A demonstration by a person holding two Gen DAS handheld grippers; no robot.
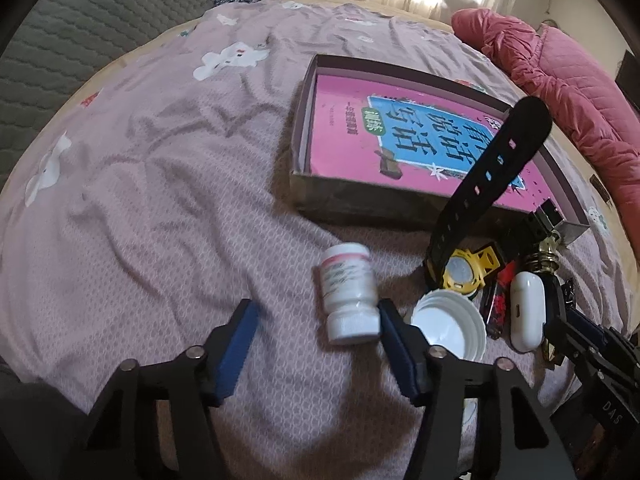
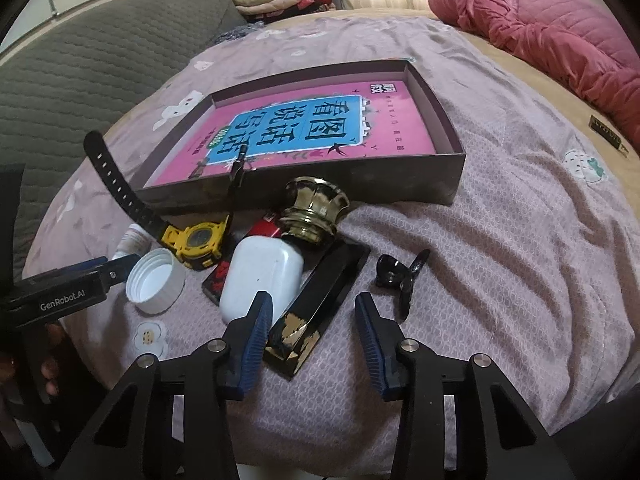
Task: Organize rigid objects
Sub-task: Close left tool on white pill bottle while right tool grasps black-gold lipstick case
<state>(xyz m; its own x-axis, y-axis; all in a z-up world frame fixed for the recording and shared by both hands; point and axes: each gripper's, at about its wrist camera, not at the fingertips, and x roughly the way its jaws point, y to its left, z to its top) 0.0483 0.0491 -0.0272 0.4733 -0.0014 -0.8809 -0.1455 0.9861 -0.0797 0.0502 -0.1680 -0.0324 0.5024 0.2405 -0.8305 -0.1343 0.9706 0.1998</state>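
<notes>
White pill bottle lies on the bed, low centre of left view, between left tongs, apart, right pad touching it. Right tongs apart around black flat case, bottom centre. Box with pink book mid-frame.

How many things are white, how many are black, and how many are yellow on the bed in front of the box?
White: 3, the pill bottle, lid, earbud case
Black: 2, the long bar, clip
Yellow: 1, the watch
Total: 6
</notes>
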